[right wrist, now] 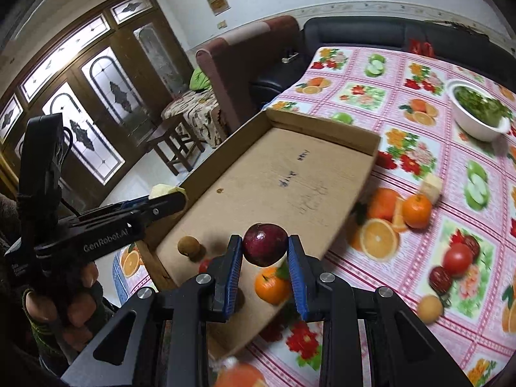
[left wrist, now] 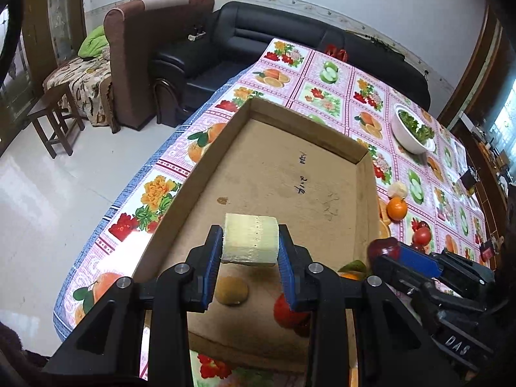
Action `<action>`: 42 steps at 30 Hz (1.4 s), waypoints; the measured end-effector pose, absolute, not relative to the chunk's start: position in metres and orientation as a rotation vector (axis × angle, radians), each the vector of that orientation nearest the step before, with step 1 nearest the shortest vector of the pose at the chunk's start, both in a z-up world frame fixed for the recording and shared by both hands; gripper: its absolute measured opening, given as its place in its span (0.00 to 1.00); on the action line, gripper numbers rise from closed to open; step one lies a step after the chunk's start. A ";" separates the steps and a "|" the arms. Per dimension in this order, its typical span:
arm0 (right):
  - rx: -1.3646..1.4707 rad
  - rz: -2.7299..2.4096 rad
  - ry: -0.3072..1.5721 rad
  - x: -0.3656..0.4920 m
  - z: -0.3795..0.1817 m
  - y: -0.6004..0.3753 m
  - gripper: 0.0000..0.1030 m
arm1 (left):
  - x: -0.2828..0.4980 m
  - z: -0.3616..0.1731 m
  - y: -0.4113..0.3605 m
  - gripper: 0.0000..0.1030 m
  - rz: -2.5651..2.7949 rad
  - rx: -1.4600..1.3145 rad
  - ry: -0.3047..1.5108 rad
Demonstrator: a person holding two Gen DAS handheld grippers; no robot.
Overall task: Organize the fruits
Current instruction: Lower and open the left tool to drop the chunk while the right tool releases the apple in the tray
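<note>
Left wrist: the left gripper [left wrist: 251,242] clamps a pale chunk [left wrist: 251,239] above the box [left wrist: 290,174]; dropped from here, it could bounce out.

Right wrist: the right gripper [right wrist: 265,247] pinches a plum [right wrist: 265,244] over the box's near edge; released early, it may roll off.

A home living room: black leather sofa [left wrist: 283,35] and brown armchair [left wrist: 142,48] beyond the gripper, fruit-print tablecloth [right wrist: 419,148] beneath it.
</note>
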State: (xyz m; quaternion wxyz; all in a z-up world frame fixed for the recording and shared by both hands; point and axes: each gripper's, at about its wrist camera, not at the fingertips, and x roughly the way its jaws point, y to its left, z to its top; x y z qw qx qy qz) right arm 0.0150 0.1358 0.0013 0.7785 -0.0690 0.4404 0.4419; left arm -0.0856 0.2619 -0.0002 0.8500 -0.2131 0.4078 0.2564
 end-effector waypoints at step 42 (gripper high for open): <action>-0.346 0.970 0.966 0.012 -0.030 0.169 0.39 | -0.094 -0.024 0.268 0.41 0.512 -0.576 0.885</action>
